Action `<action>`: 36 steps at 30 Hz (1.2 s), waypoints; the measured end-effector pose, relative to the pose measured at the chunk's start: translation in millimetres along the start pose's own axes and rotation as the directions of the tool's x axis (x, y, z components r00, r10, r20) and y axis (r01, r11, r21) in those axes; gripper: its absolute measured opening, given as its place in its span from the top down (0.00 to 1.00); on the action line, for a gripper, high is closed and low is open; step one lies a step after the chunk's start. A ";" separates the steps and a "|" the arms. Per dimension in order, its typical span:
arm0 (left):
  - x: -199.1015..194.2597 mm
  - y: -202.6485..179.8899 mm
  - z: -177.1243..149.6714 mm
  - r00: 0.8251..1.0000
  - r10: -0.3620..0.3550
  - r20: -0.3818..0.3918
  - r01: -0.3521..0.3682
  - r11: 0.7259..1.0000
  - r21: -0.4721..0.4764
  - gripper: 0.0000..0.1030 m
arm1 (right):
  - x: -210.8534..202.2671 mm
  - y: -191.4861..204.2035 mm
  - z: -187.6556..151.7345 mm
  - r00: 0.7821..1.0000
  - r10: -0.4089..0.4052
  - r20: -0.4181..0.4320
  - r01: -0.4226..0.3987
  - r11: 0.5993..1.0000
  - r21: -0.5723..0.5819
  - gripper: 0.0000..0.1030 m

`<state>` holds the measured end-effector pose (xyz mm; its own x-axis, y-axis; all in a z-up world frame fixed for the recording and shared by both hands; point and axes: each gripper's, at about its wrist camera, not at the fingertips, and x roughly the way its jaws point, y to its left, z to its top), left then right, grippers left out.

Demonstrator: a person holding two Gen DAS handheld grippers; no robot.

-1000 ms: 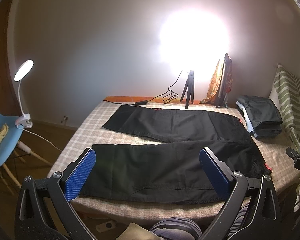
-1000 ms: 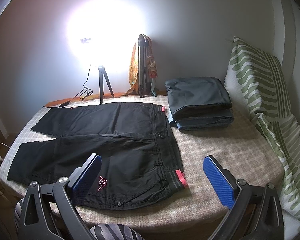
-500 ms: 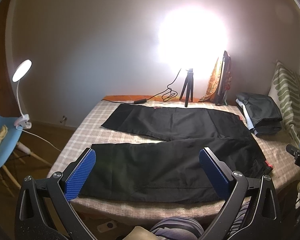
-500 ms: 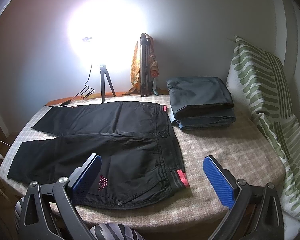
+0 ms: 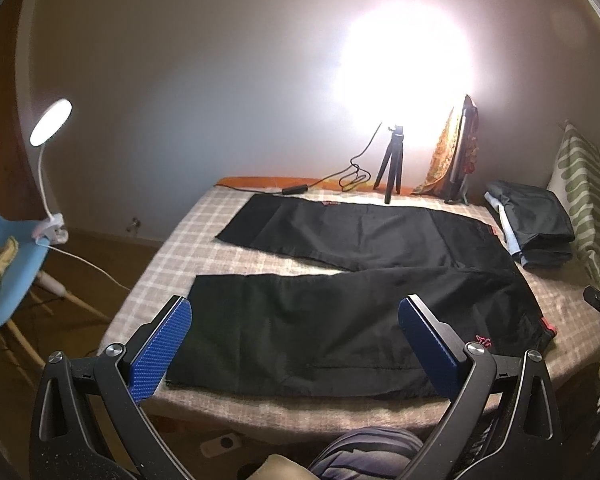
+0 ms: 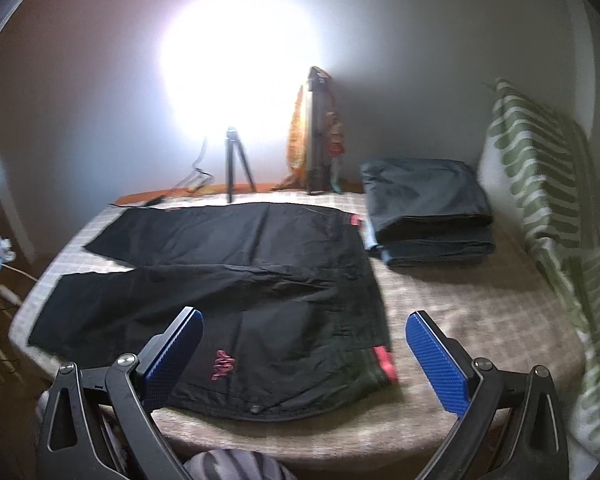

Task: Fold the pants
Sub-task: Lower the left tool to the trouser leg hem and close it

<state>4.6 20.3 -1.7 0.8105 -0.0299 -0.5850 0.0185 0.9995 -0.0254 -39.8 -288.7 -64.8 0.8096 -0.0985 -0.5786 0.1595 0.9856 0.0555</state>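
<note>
Black pants lie flat on the checked bed cover, legs spread apart toward the left, waistband with red tabs at the right. A pink logo shows near the front hip. My left gripper hangs open in front of the near leg, above the bed's front edge, holding nothing. Over the waist end my right gripper is also open and empty, its blue pads wide apart. Neither gripper touches the cloth.
A stack of folded dark clothes sits at the back right beside a green-striped pillow. A small tripod with a bright light, a cable and a wrapped object stand along the wall. A blue chair with a clip lamp is left of the bed.
Both grippers have shifted slightly closer to the bed and a little left; the right wrist view is now blurred by motion. The pants lie as before.
</note>
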 end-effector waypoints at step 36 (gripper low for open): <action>116.5 152.0 -96.1 0.928 -0.076 -0.366 0.019 0.987 -0.157 0.60 | 98.5 164.8 -104.3 0.910 0.153 -0.386 -0.383 0.671 -0.635 0.26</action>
<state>45.6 167.8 -151.6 0.5360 -0.1072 -0.8374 -0.0580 0.9849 -0.1632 7.3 -121.6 -197.5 0.5429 0.1144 -0.8320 -0.5617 0.7859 -0.2584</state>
